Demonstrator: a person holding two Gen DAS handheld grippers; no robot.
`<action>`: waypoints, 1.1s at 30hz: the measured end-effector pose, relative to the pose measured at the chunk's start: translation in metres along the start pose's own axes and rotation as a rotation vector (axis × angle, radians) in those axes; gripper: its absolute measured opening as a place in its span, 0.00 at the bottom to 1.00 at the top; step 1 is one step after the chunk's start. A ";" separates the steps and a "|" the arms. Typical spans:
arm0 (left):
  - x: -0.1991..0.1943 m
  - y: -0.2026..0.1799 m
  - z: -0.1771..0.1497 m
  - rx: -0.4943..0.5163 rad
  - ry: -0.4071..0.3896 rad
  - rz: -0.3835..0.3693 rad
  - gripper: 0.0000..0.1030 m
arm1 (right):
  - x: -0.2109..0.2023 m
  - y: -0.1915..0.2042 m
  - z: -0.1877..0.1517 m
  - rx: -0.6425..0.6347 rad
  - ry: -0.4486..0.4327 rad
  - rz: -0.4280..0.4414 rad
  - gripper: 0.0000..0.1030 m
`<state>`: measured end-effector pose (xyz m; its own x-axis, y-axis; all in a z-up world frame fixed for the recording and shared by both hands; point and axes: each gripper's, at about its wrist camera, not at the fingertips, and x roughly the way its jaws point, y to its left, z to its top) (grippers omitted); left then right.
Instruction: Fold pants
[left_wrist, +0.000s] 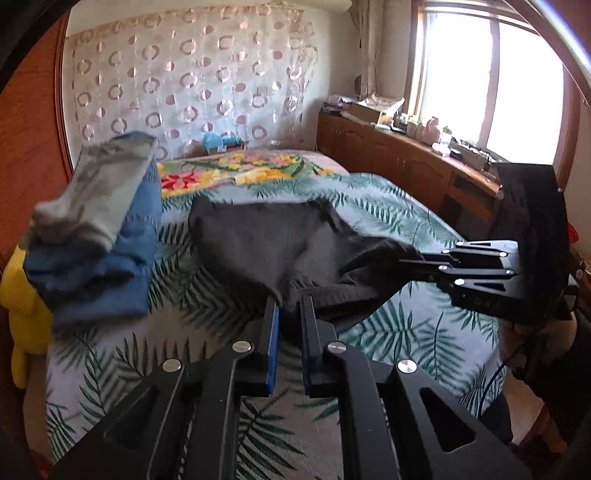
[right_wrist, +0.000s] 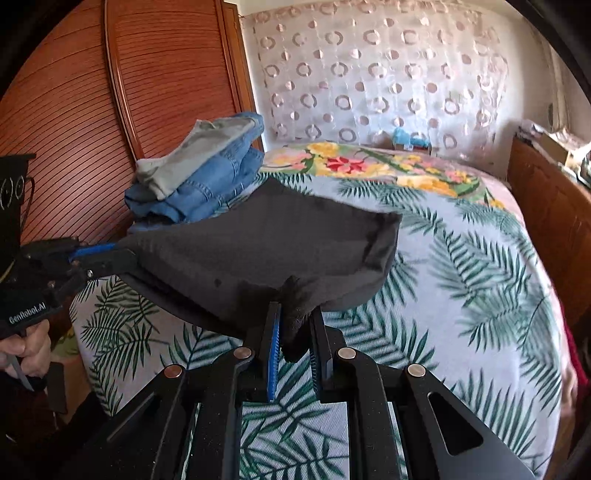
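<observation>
Dark grey pants hang folded between my two grippers, with the far part lying on the leaf-patterned bed cover. My left gripper is shut on the near edge of the cloth. In the same view my right gripper comes in from the right, shut on another corner. The right wrist view shows the pants stretched as a sheet, a bunched corner pinched in my right gripper. My left gripper holds the left corner, a hand below it.
A pile of folded blue jeans with a grey garment on top sits at the bed's left side, by a wooden wardrobe door. A yellow plush toy lies beside it. A low wooden cabinet runs under the window.
</observation>
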<state>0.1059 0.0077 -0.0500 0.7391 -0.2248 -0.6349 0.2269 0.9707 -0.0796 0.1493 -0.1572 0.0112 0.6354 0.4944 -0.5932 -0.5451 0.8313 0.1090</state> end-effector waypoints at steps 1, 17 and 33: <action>0.003 0.000 -0.005 -0.006 0.011 -0.004 0.11 | 0.001 -0.002 -0.001 0.006 0.005 0.000 0.13; 0.034 0.013 -0.032 -0.106 0.125 -0.011 0.13 | 0.019 -0.009 -0.011 0.093 0.059 0.003 0.13; 0.027 0.029 -0.017 -0.177 0.054 0.043 0.42 | 0.024 -0.011 -0.029 0.102 0.035 0.009 0.13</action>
<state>0.1218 0.0314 -0.0823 0.7092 -0.1828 -0.6809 0.0771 0.9801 -0.1828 0.1544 -0.1621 -0.0276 0.6105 0.4943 -0.6188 -0.4909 0.8493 0.1942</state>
